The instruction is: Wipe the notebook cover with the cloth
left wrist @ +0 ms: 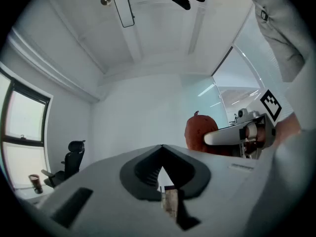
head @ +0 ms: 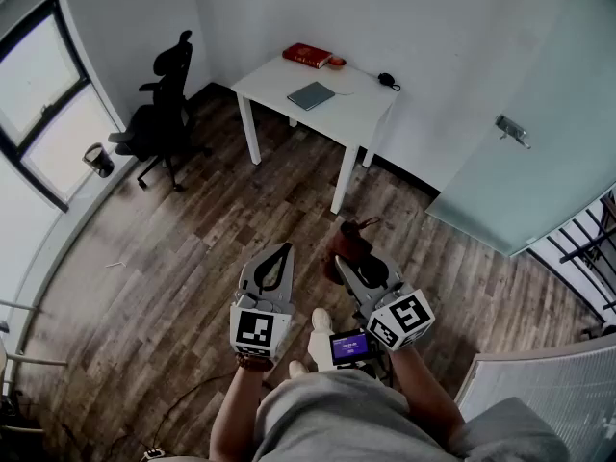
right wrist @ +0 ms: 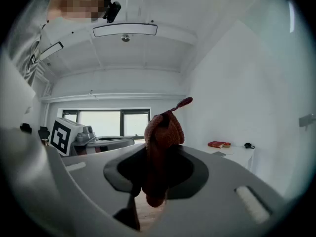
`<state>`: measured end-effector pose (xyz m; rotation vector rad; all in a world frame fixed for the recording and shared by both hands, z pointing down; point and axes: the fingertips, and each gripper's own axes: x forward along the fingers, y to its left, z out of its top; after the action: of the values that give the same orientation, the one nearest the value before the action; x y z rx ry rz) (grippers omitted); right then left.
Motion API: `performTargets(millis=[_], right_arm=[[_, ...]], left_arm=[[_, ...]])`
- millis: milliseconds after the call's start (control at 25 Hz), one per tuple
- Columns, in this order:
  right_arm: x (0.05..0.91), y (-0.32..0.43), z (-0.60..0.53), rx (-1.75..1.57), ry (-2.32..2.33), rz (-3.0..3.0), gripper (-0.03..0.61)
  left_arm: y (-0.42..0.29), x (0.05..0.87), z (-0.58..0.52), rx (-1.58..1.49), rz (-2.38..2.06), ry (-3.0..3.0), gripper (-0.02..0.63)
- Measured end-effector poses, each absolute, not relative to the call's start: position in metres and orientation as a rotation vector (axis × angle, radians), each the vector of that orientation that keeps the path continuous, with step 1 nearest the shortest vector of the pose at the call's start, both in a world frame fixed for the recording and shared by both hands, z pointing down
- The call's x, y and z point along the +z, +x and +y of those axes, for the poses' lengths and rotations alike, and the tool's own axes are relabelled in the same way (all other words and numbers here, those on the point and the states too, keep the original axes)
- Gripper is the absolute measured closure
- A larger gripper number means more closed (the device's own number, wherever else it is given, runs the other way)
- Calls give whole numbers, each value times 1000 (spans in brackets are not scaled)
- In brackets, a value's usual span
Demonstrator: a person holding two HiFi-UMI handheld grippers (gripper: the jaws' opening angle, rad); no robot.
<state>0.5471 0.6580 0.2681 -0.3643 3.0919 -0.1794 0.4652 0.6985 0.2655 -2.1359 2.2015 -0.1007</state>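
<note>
Left claw [head: 280, 256]: jaws together, nothing held. Right claw [head: 346, 266]: clamped on the rust-brown cloth [head: 352, 241], which is bunched upright between its jaws. Notebook [head: 311, 95]: flat on the white counter [head: 364, 104], well apart across the floor. Wiping: apparently not begun; the approach and every stroke remain.

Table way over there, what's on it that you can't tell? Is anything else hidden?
- Head view: small dark thing on the table, too small to name.
- Head view: notebook cover, too small to show any dirt.
- Left gripper view: cloth, lower part behind the right gripper.
</note>
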Motion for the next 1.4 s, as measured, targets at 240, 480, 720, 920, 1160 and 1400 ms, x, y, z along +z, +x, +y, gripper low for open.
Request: performTargets(millis=[240,480,720,920,1160,1400], right_arm=[[287,527,574,-173,-467,3076,448],[289,502,482,-192,-459,3046,448],[290,473,404,-195,-435,3039,448],[302,445,363,-241,-440,3059,448],[317,405,318,-274,-533,3091,448],[320,355,261,-323,-754,3071,448]], left_arm=[[433,285,630,-123,2244,-2124,615],[401,286,556,-156,2257,-2097,615],[362,283,502,-162,2329,-2014,615],[329,301,476,-176,2377,-2023,614],[278,324,436,-153,2352,-2077,615],[205,328,379,-129,2271,-2192,615]])
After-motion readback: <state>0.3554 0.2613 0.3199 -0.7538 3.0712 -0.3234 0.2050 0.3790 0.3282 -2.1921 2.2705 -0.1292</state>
